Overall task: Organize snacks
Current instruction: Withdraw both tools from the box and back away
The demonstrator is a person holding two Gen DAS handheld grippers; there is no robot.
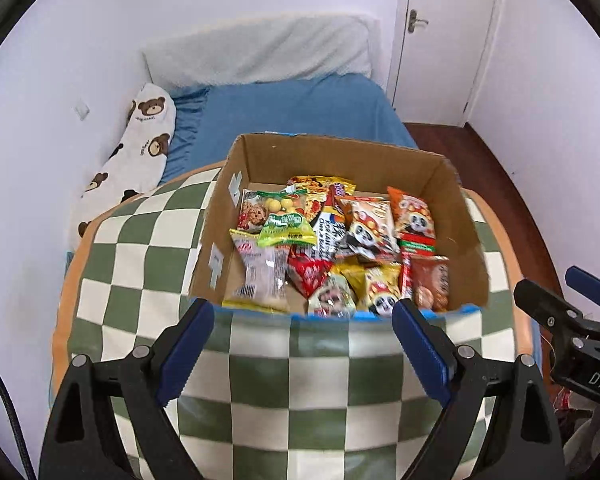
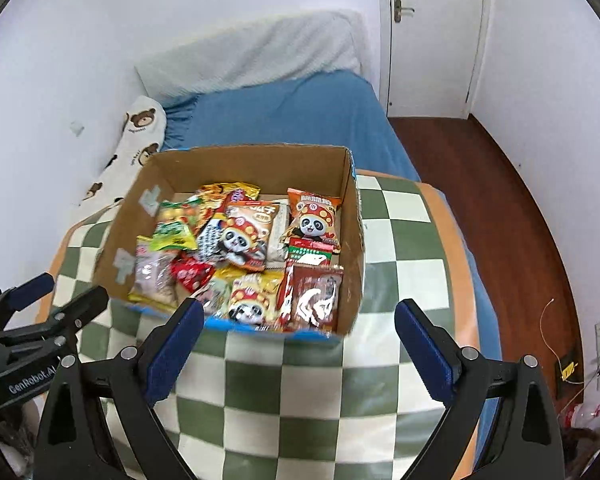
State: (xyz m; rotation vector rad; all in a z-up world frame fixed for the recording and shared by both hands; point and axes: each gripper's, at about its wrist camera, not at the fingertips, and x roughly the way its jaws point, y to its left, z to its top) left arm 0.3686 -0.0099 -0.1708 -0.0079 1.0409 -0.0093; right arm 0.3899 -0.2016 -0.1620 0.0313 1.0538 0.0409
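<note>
Cardboard forms the open box (image 1: 340, 152), which is set on a green-checked cloth (image 1: 148, 248) with the snack packets (image 1: 332, 240) heaped inside it, apparently gathered there as their storage place. The left gripper (image 1: 304, 344) and right gripper (image 2: 300, 344) are held wide and empty just near of the box's near rim, so nothing is gripped.

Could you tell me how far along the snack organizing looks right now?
Done: many snack packets lie jumbled inside the brown cardboard box on the green checkered cushion. In hand: nothing; the left gripper and right gripper are open, empty. Left: possibly sorting them.
</note>
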